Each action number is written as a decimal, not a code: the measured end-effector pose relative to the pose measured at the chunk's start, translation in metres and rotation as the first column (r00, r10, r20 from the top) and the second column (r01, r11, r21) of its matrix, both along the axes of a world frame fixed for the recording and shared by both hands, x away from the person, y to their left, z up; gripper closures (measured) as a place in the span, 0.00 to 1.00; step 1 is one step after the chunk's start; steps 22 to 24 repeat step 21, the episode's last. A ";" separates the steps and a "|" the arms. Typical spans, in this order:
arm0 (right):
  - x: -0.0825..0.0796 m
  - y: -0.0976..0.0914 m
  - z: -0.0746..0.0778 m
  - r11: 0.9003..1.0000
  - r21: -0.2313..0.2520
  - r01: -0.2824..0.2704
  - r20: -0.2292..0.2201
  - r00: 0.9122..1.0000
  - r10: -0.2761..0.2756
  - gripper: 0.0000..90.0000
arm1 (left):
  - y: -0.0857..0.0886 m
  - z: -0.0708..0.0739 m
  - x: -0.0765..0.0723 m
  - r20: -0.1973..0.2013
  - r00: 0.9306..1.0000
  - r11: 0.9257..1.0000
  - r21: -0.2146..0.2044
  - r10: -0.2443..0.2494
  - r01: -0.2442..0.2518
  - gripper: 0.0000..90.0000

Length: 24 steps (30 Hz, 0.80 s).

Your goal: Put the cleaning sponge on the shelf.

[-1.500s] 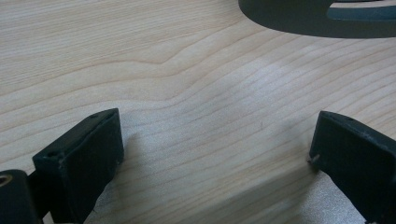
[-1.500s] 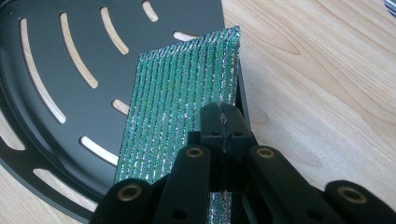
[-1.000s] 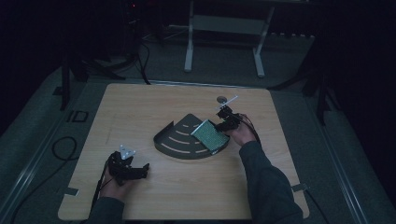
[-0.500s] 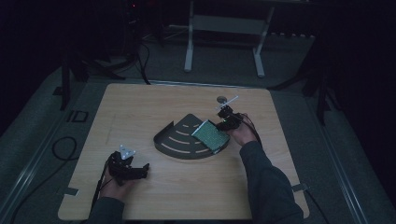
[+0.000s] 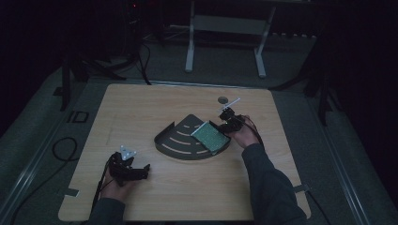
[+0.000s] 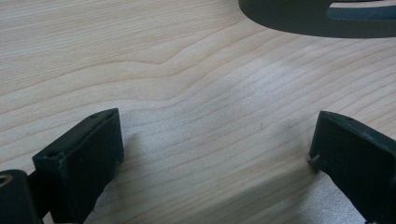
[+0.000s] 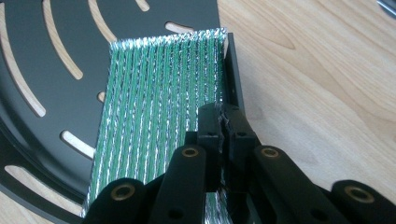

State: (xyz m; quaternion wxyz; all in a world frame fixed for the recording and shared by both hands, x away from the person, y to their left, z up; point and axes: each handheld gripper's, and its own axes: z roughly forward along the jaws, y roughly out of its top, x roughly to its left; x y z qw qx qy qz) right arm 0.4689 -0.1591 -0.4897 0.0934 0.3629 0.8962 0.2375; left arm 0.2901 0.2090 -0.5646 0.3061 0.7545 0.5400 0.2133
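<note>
While the left claw [image 5: 141, 169] rests wide open on the desk [image 5: 150, 108], the right claw [image 5: 224, 123] pinches a green and silver sponge pad [image 5: 210, 136].

In the right gripper view, the right claw [image 7: 223, 122] has its two black jaws pressed close on the near edge of the sponge pad [image 7: 154, 112], and those jaws have just been opening a tiny bit with the pad between them. The pad lies on the right part of a dark fan-shaped tray [image 5: 178, 140] with curved slots, right beside the tray's straight side wall [image 7: 232, 65]. The tray sits near the middle of the desk. In the left gripper view, the left claw [image 6: 212, 154] has nothing between its jaws, just bare wood, and the tray's edge [image 6: 299, 21] is farther off at the top.
</note>
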 end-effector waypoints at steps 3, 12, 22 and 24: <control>0.000 0.000 0.000 1.000 0.003 0.003 0.002 1.000 -0.003 0.97 | 0.000 0.000 0.000 0.000 1.000 1.000 0.000 0.000 0.000 0.03; -0.004 -0.003 0.005 1.000 0.024 0.007 0.022 1.000 -0.008 0.97 | 0.000 0.000 0.000 0.000 1.000 1.000 0.000 0.000 0.000 0.03; -0.011 -0.018 0.013 0.997 0.066 0.041 0.032 0.999 -0.043 0.93 | 0.000 0.000 0.000 -0.001 1.000 1.000 0.000 0.000 0.000 0.03; -0.011 -0.018 0.013 0.997 0.066 0.041 0.032 0.999 -0.043 0.93 | 0.000 0.000 0.000 -0.001 1.000 1.000 0.000 0.000 0.000 0.03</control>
